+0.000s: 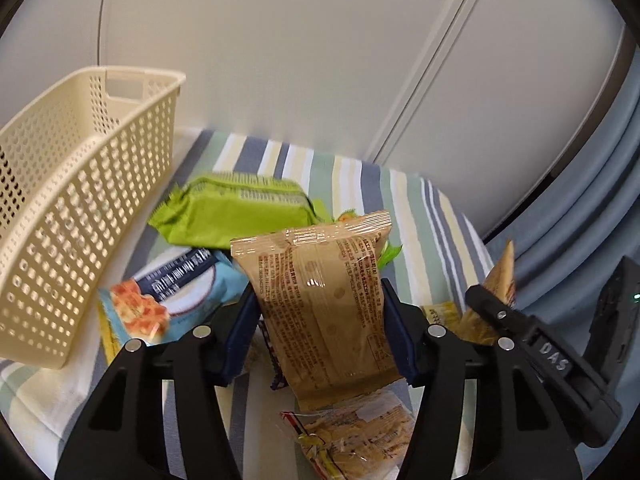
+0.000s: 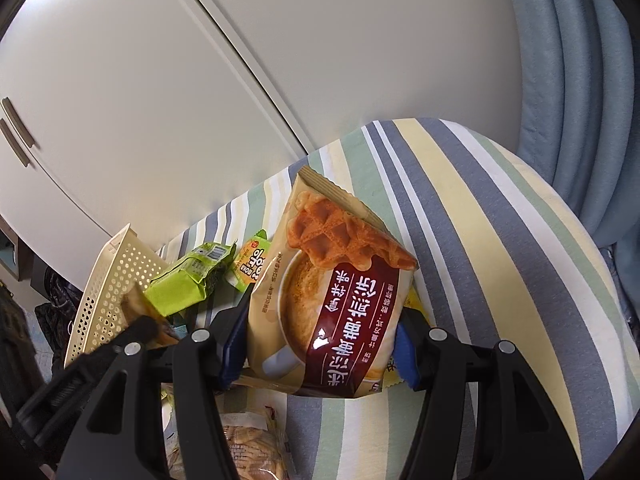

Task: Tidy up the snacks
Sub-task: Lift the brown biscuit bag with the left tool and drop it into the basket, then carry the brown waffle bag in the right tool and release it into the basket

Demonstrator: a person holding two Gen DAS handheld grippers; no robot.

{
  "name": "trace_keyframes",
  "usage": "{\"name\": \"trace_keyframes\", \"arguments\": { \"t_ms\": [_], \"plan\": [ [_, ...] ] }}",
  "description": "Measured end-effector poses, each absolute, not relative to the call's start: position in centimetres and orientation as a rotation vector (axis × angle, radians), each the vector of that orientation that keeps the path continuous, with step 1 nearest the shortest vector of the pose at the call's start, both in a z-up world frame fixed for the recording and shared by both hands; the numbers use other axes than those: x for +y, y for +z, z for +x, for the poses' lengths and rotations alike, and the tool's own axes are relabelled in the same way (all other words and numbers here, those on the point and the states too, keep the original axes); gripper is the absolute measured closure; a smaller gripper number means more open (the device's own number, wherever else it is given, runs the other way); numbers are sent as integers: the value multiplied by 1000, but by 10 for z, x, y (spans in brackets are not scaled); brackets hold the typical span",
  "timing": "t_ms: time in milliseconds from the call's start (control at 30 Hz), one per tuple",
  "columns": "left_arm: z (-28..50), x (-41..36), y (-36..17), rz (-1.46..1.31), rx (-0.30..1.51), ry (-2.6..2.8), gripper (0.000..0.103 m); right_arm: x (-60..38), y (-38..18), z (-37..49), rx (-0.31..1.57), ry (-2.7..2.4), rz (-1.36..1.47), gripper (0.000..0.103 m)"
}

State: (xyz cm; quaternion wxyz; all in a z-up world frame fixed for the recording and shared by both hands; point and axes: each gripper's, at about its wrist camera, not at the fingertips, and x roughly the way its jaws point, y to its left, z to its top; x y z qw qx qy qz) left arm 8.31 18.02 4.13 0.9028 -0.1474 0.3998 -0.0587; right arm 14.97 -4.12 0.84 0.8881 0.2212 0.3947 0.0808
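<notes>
Left tool (image 1: 320, 316) gripping brown packet (image 1: 324, 300); right tool (image 2: 320, 344) gripping waffle packet (image 2: 332, 300)

On my left feed, the cream basket (image 1: 80, 200) at the left of frame was perforated all over. The cloth (image 1: 432, 216) showed stripes of blue-grey, mint, pale yellow and white. At centre I saw a tan packet (image 1: 324, 304) printed in red, behind it a lime-green packet (image 1: 236, 216). The right feed's centre held a beige waffle packet (image 2: 332, 300) with a maroon band.

Left tool (image 1: 320, 312) clamps brown snack packet (image 1: 324, 300).
</notes>
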Motion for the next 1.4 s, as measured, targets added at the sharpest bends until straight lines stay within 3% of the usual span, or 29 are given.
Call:
{"name": "trace_keyframes", "arguments": {
  "t_ms": [567, 1033, 1100, 1167, 1400],
  "plan": [
    [48, 267, 111, -347, 595, 41, 44, -31, 9, 147, 820, 168, 422, 44],
    [41, 355, 108, -355, 541, 279, 42, -23, 9, 146, 816, 166, 385, 44],
    [39, 362, 107, -352, 533, 308, 35, -22, 9, 145, 814, 164, 380, 44],
    [35, 368, 106, -352, 515, 346, 6, -21, 9, 144, 811, 160, 378, 44],
    [23, 377, 101, -323, 482, 414, 3, -16, 12, 139, 793, 159, 361, 44]
  ]
}}
